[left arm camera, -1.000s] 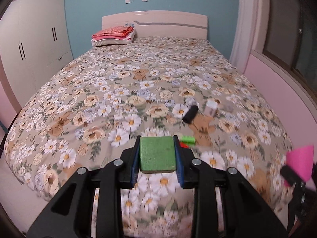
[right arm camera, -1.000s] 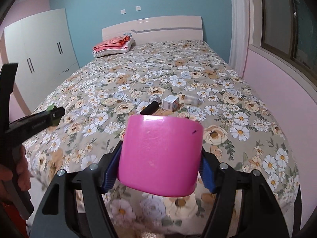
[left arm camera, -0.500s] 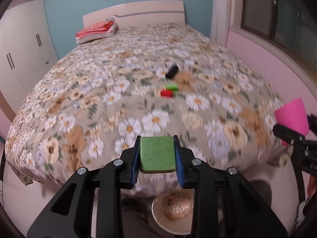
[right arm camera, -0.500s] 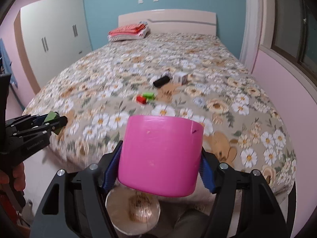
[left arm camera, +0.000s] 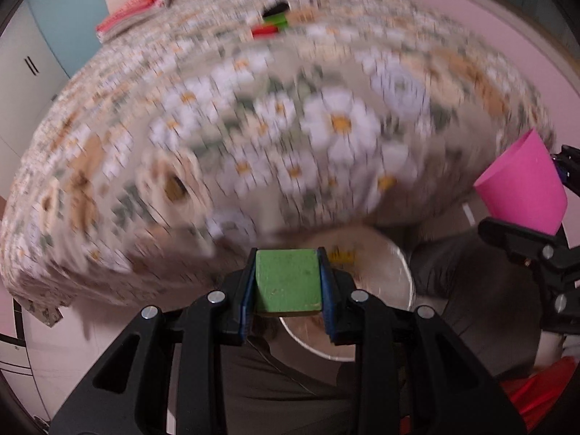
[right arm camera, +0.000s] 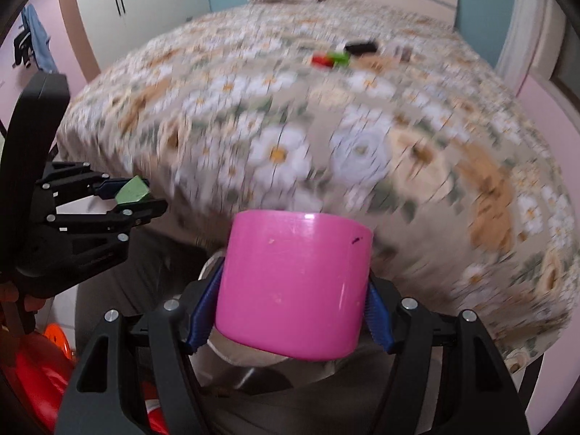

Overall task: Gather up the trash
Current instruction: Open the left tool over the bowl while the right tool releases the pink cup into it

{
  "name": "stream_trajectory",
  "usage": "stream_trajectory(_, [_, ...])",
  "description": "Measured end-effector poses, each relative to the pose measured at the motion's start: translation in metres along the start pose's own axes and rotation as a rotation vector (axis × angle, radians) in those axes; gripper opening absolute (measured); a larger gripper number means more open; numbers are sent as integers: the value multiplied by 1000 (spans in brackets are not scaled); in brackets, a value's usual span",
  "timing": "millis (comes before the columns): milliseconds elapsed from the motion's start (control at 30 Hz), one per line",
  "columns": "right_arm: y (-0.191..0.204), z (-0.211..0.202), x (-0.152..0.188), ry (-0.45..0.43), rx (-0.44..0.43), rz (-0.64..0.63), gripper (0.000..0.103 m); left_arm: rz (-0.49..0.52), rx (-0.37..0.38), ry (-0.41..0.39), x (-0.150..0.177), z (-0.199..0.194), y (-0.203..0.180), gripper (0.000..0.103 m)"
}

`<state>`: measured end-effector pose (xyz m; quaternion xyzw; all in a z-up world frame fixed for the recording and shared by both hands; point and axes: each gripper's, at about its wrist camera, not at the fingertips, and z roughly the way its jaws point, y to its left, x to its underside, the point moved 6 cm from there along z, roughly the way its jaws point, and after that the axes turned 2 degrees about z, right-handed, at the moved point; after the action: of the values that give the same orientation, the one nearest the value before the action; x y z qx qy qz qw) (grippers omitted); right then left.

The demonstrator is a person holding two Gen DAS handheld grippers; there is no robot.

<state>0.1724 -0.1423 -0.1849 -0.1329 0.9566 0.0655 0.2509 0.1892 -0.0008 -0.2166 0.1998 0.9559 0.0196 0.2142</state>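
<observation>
Your left tongs (left arm camera: 288, 282) are clamped hard on a green block (left arm camera: 288, 281), both blue pads flat against its sides. A second ago they looked out level across the bed (left arm camera: 253, 127); now they tip steeply down, and a round pale bin (left arm camera: 395, 272) with a light rim sits directly beyond the block, low at the foot of the bed. The block has not been released: it is over the bin's near-left part, by my reading, not inside it.

Further back on the bed, left of centre in this view, a red piece (left arm camera: 264, 30), a small green piece (left arm camera: 277, 20) and a black item (left arm camera: 277, 7) lie close together. They were in front of you before; they are now far off at the top of the view. These are uncollected.

Your right tongs (right arm camera: 291, 308) are part open and closed around a pink cup (right arm camera: 293, 286), gripped on its side walls, the cup's side facing the camera. They too have dropped from over the bed to the foot of it; the bin's rim (right arm camera: 212, 264) shows just behind and under the cup.

Judgement: both loads are brought to the bin, ready for the drop. Heavy blur on the bedspread; exact alignment over the opening cannot be confirmed.
</observation>
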Motion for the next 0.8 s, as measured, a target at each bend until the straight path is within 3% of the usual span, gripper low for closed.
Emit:
stream_trajectory(400, [8, 117, 68, 289, -18, 0, 70, -4, 89, 263, 54, 119, -20, 31])
stream_trajectory(800, [18, 210, 109, 517, -34, 23, 70, -108, 157, 433, 78, 206, -27, 31])
